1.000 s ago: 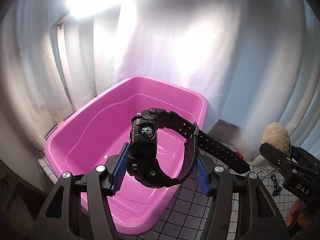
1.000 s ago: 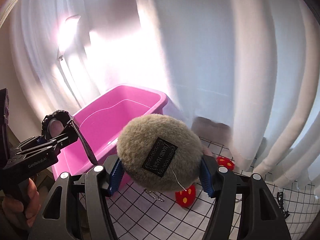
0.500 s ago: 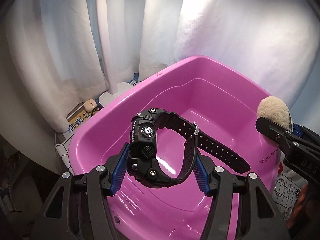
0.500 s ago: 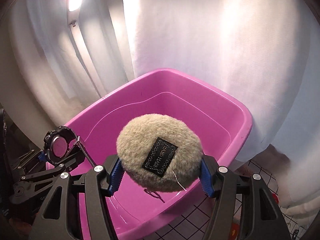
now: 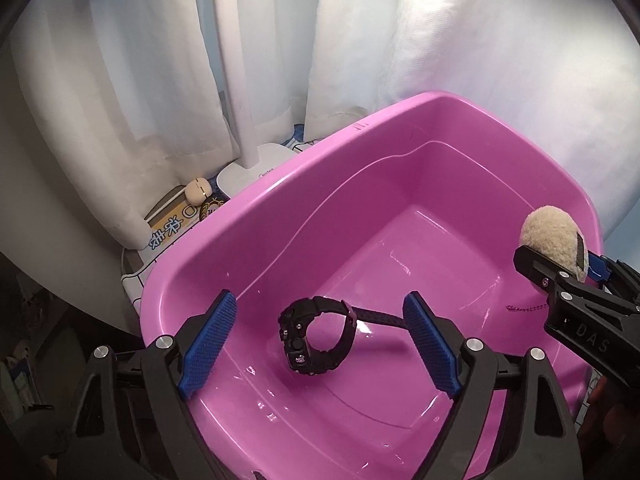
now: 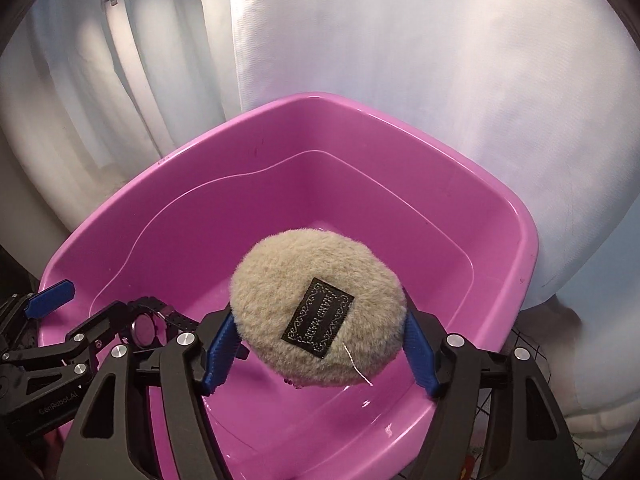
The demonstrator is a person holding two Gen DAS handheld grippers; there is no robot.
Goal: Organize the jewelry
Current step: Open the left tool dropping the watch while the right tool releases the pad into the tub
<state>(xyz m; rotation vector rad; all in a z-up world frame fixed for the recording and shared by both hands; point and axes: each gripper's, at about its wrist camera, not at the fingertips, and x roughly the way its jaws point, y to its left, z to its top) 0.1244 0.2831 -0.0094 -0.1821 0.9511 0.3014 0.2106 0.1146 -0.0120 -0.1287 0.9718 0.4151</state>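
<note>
Over the pink tub [image 5: 256, 216], the left gripper [image 5: 320, 344] has its jaws opening with nothing between the pads; the black watch [image 5: 316, 336] lies on the tub floor, its only content. Rigid case and flexible strap suggest gripping across the case. The right gripper [image 6: 318, 340] is opening too, the fluffy beige pouch [image 6: 316, 312] between its pads, looking soft, light and squashable, with a thin chain [image 5: 524, 309] dangling

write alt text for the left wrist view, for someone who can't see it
A black watch lies inside a pink tub, released between the opening left gripper pads. At right, the right gripper holds a beige furry pouch over the tub.
</note>
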